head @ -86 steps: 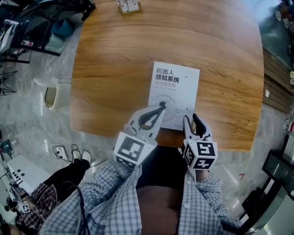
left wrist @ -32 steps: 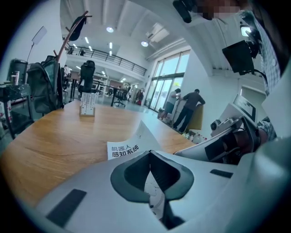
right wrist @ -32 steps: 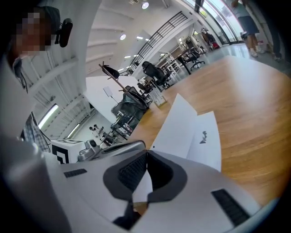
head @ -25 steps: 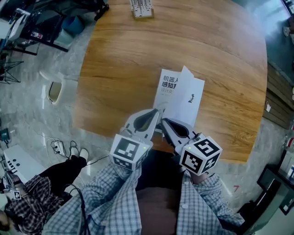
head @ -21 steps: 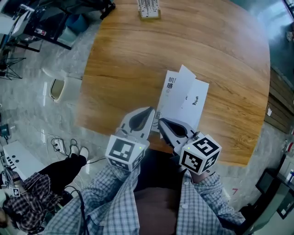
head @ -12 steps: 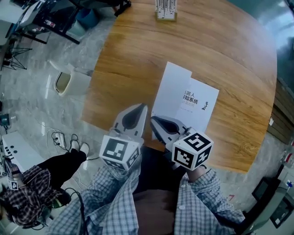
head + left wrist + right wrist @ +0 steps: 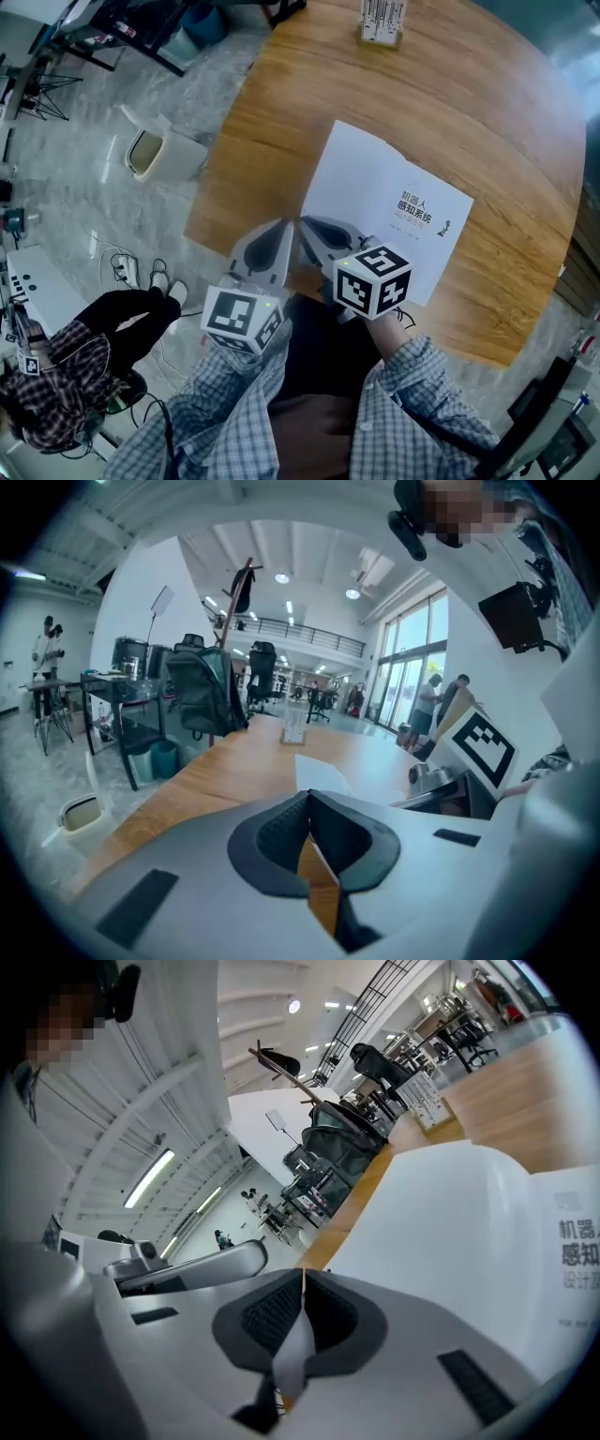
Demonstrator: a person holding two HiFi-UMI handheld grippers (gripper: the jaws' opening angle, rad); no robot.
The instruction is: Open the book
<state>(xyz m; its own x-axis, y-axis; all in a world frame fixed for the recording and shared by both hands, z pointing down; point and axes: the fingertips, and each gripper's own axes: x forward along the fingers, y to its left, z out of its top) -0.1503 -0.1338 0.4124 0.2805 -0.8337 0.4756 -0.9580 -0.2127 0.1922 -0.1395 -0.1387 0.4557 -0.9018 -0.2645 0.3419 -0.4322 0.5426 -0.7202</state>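
Okay: white bin (image 7: 150,156) on the grey floor (image 7: 84,216), contents unclear. Your left gripper (image 7: 287,227) is closed on nothing. Your right gripper (image 7: 306,225) pinches the cover (image 7: 349,180) of the book (image 7: 412,220), which lies open by the near edge of the wooden table (image 7: 487,112).

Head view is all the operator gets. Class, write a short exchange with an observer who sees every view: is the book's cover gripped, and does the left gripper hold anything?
Operator: From above, the right gripper hides a corner of the book. Is the cover pinched?
Observer: Yes. The right gripper view shows it as a white sheet clamped between the closed pads.
Operator: And the left gripper?
Observer: Its own view shows the jaws shut tip to tip with nothing between them, only the wooden table beyond.
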